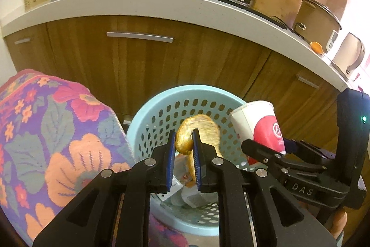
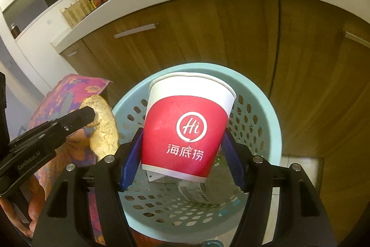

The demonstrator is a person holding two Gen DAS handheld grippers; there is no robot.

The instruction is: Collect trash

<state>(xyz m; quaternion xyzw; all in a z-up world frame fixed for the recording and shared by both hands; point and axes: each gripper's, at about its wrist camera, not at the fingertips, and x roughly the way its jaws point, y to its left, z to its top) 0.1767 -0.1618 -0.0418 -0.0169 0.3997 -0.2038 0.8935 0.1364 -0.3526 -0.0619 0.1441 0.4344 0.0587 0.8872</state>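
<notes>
A light blue perforated basket [image 1: 148,108] stands on the floor in front of the cabinets, with crumpled plastic wrappers [image 1: 192,196] in its bottom. My left gripper [image 1: 183,133] is shut on a golden-brown piece of bread [image 1: 203,129] and holds it above the basket's opening. To its right, my right gripper [image 1: 266,145] grips a red and white paper cup [image 1: 263,126]. In the right wrist view, the right gripper [image 2: 182,133] has its blue pads on both sides of the cup [image 2: 185,108], upright over the basket [image 2: 272,122]. The bread [image 2: 104,131] and left gripper [image 2: 92,117] hang over the left rim.
A floral cloth-covered seat [image 1: 57,131] sits close to the basket's left. Wooden cabinet doors [image 1: 161,66] rise behind it under a white counter [image 1: 161,4] with a wok, sauce bottles, a cutting board and a rice cooker. A hand [image 2: 34,212] holds the left gripper.
</notes>
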